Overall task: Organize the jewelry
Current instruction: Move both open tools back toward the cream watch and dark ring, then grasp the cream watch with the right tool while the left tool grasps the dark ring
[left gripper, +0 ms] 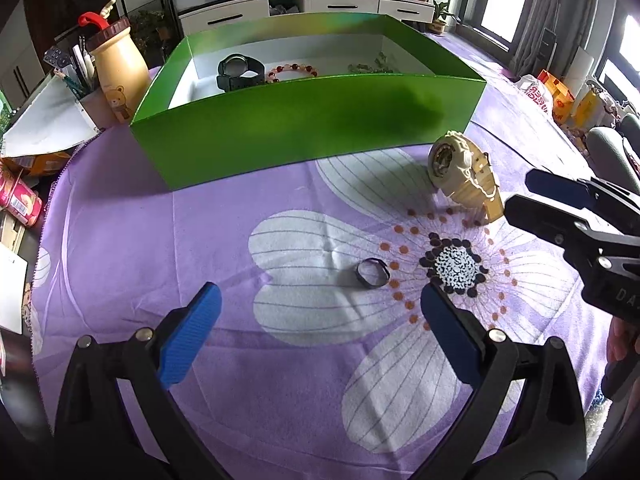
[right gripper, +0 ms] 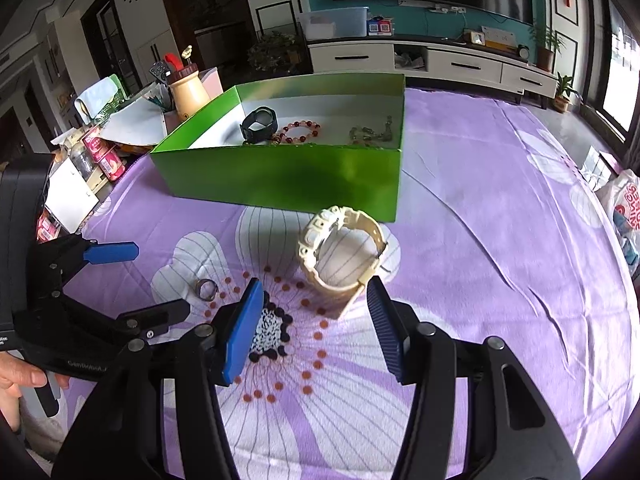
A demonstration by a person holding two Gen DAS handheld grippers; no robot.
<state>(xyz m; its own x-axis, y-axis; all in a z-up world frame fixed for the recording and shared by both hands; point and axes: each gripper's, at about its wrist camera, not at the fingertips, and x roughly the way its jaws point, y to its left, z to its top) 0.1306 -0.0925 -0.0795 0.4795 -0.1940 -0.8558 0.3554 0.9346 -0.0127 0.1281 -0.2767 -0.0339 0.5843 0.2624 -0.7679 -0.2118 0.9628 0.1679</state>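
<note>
On purple tabletop (left gripper: 120, 240): ring (left gripper: 372, 274), cream watch (right gripper: 340, 252). Left tool (left gripper: 320, 320) spread wide, empty. Right tool (right gripper: 316, 320) half-open, nothing gripped.

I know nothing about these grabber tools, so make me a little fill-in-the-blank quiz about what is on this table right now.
1. The black watch and the red bead bracelet lie inside the ____ box.
2. The small dark ring lies on the ____ tablecloth, ahead of the open left gripper.
3. The watch on the cloth ahead of the right gripper is ____ in colour.

Missing words: green; purple; cream
</note>
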